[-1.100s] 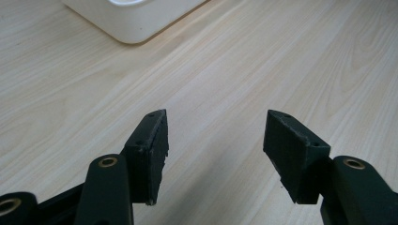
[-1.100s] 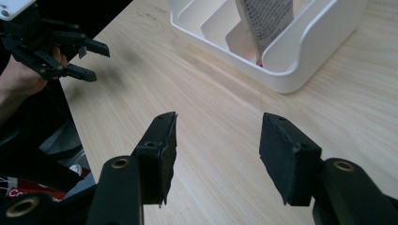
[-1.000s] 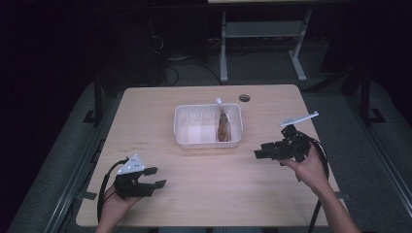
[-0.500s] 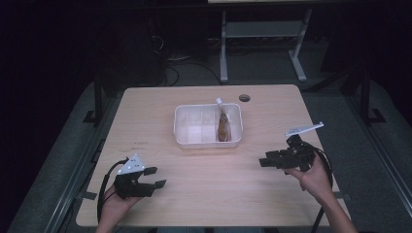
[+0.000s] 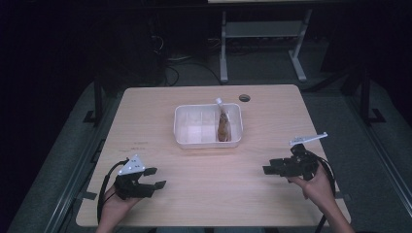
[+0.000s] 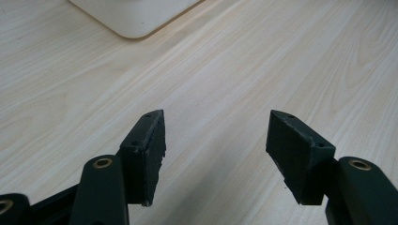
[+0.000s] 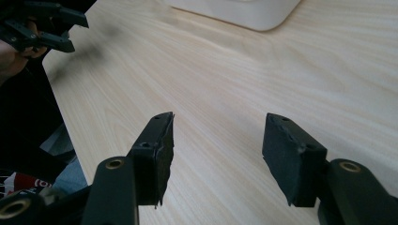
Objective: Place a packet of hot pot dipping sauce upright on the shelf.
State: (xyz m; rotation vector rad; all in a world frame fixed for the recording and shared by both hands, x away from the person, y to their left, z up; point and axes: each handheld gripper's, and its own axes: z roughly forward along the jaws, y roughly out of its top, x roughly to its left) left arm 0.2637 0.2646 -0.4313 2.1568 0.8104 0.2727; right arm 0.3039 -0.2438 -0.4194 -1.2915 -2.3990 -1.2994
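Note:
A white compartment tray [image 5: 193, 134] sits at the middle of the wooden table [image 5: 214, 189]. A brown item [image 5: 224, 128] with a white tip lies in its right-hand compartments. My left gripper [image 5: 159, 177] rests at the near left of the table, open, nothing between its jaws; its own view has the same open gripper [image 6: 216, 136] over bare wood, with a tray corner [image 6: 136, 18] ahead. My right gripper [image 5: 268, 166] hovers low at the near right, pointing left, open and empty. Between the pads of this gripper [image 7: 218, 140] lies only wood, and the tray [image 7: 244, 11] is beyond.
A small dark round hole [image 5: 244, 97] marks the tabletop behind the tray. Past the far edge stands a metal desk frame [image 5: 262, 34] on dark floor. The left gripper [image 7: 42, 26] and its hand appear across the table in the right gripper view.
My right gripper has come down and back toward the near right edge of the table. The left gripper and the tray have stayed where they were.

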